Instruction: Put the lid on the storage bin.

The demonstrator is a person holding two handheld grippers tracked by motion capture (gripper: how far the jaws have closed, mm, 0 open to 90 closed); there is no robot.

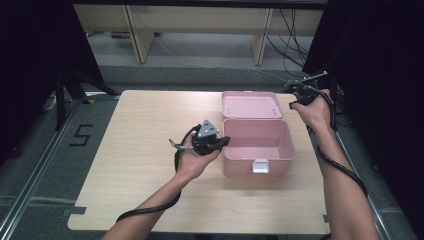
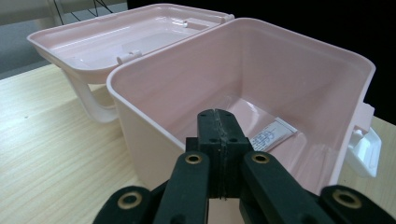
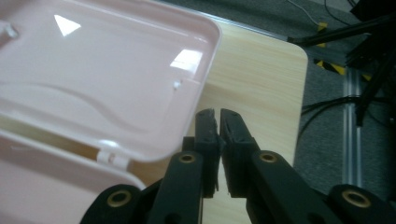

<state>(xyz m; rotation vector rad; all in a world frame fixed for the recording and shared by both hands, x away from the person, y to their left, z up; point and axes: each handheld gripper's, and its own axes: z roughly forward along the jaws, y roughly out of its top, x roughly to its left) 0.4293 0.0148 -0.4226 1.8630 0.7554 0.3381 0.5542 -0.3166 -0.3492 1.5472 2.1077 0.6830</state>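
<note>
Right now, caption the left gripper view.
Shut left gripper at the near wall of the open pink box, a small packet inside.

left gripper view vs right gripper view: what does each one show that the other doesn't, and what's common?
Left gripper view: the inside of the pink box, with a small white packet lying on its floor, the white latch on its front wall, and the left claw shut with nothing between its jaws, just over the near rim.

Right gripper view: the table's rounded corner, grey floor with cables and a metal rail, and the right claw, jaws a narrow slit apart, empty, beside the lid's edge.

Both: the open pink lid and the wooden table.
</note>
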